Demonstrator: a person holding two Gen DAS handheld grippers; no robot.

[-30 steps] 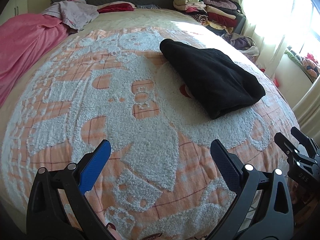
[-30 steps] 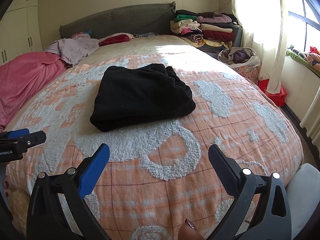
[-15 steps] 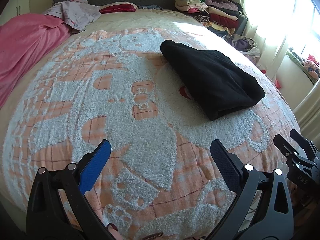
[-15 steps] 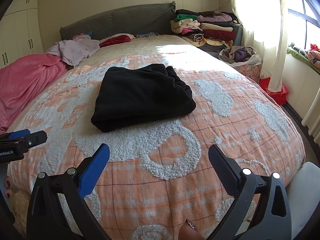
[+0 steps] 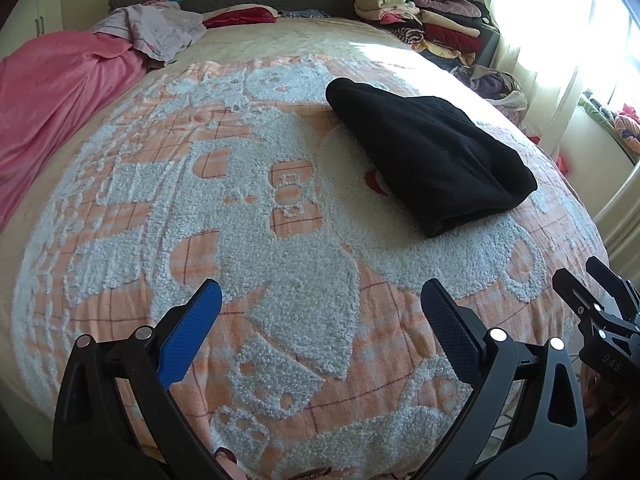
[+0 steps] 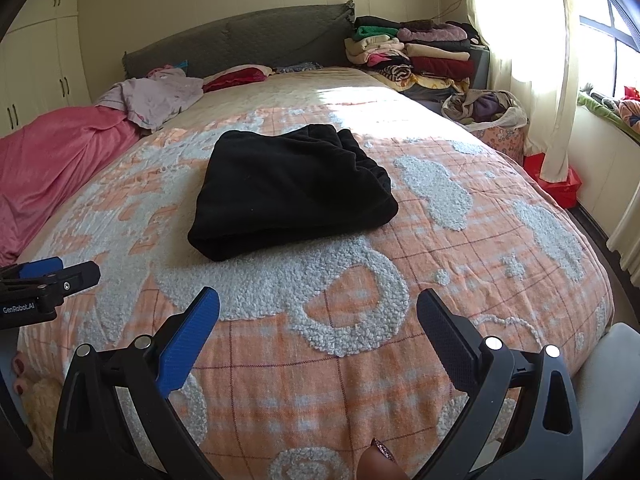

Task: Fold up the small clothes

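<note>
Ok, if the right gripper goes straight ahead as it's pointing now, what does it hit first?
Probably the bedspread just short of the folded black garment; the open right gripper points slightly down at it. Depth is unclear.

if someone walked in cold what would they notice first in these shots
Probably the folded black garment, lying dark in the middle of the orange and white bedspread with nothing touching it. Next, the pink blanket heaped along the bed's left edge and the tall stack of folded clothes by the headboard near the window. Both the left hand-held gripper and the right hand-held gripper hang open and empty short of the garment.
</note>
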